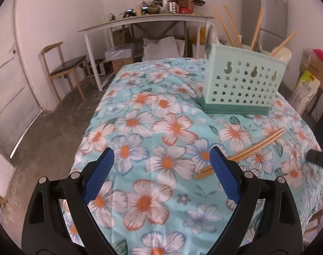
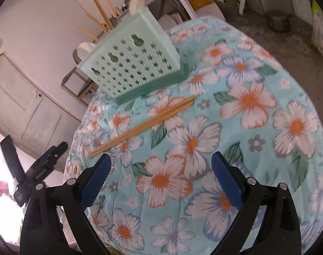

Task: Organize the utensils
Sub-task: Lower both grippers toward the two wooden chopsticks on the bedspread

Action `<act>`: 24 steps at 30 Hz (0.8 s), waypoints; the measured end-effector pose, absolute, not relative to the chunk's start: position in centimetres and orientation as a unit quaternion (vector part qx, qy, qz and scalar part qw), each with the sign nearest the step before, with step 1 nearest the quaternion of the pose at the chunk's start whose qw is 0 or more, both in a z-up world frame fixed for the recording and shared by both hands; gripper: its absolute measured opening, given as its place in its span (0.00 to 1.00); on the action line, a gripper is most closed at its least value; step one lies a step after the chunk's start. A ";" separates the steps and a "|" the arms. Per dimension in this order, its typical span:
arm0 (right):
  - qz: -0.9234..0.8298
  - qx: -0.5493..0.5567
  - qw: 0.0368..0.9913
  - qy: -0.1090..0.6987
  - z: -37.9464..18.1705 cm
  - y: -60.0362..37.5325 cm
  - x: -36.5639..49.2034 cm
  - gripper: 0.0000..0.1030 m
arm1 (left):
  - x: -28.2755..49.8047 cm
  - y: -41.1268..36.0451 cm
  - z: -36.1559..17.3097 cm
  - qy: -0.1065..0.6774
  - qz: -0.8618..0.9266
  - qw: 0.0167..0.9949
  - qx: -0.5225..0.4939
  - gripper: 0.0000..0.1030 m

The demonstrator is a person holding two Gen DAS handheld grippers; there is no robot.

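Note:
A mint-green perforated utensil holder (image 1: 244, 82) (image 2: 133, 63) stands on the floral tablecloth (image 1: 153, 131) (image 2: 246, 114), with several wooden chopsticks (image 1: 231, 26) (image 2: 99, 8) and a pale spoon (image 2: 137, 1) sticking out of it. A pair of wooden chopsticks (image 1: 255, 146) (image 2: 144, 125) lies flat on the cloth in front of the holder. My left gripper (image 1: 162, 159) hovers open over the cloth, its right finger covering the pair's near end. My right gripper (image 2: 161, 170) is open just short of the pair. Neither holds anything.
The table's left edge drops to a concrete floor. A wooden chair (image 1: 63, 68), a white side table (image 1: 146, 21) loaded with clutter, a grey fridge (image 1: 265, 10) and boxes (image 1: 312, 72) stand around. The other gripper's black tip (image 1: 318, 159) (image 2: 42, 167) shows at each view's edge.

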State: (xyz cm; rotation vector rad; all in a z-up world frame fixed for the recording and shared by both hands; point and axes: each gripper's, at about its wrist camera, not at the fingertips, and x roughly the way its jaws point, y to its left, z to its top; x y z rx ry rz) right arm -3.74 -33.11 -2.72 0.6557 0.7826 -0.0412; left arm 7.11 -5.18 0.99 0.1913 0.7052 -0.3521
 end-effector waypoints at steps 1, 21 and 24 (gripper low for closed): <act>-0.019 0.310 0.876 0.369 -2.5 -33.0 -3.7 0.87 | 7.3 -5.6 0.8 0.344 -0.174 0.917 0.099 0.85; -0.051 0.284 0.890 0.354 -2.6 -34.7 -4.2 0.80 | 9.1 -11.9 -3.8 0.398 -0.236 0.873 0.155 0.85; -0.045 0.294 0.885 0.358 -2.9 -34.6 -3.6 0.80 | 9.2 -11.5 -4.1 0.417 -0.246 0.865 0.132 0.85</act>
